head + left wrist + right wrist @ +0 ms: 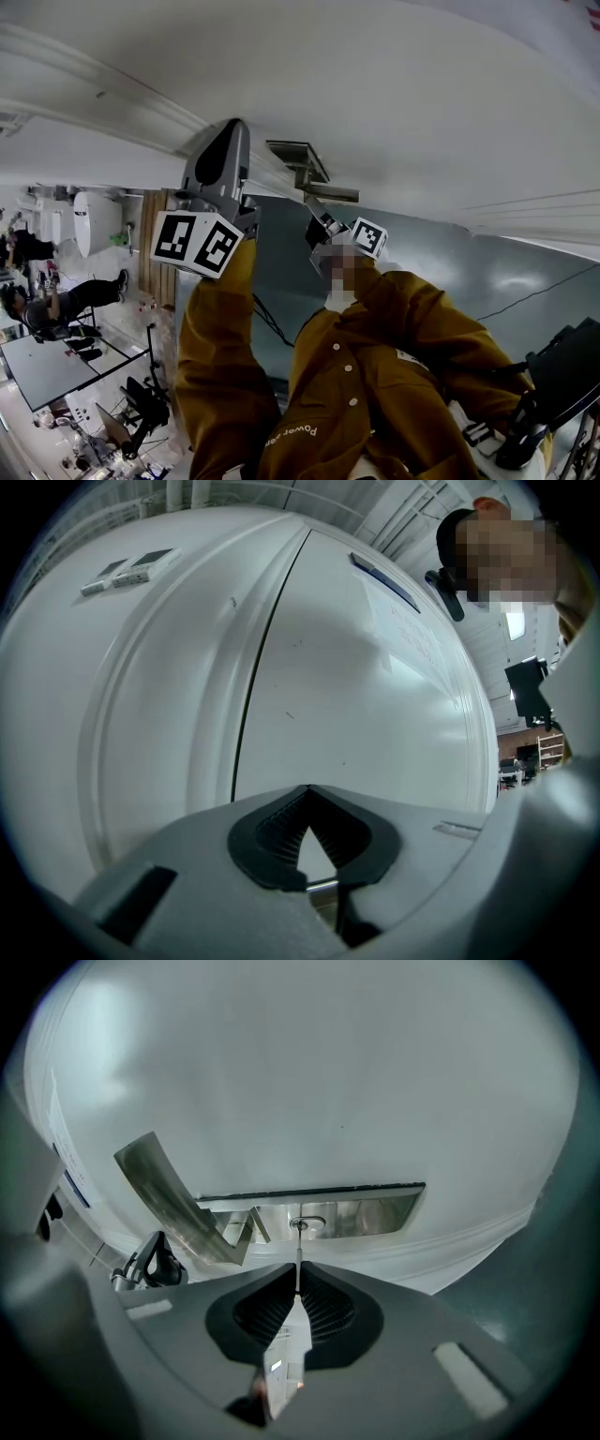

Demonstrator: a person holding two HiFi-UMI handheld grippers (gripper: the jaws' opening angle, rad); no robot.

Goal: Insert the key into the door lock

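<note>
At the lock plate (375, 1211), the right claw (298, 1271) pinches the key (289, 1349), blade pointing straight ahead, tip at the keyhole (307, 1223); the left claw (307, 791) is closed and empty.

The head view stands back from the white door (394, 84), with the lock plate (309, 169) near frame centre. The right gripper view faces the door (309, 1072) squarely and very close, sighting along the key (289, 1344) at that plate (319, 1213). The left gripper view looks closely at the door (366, 696) by its edge seam. All three share the door's face.
</note>
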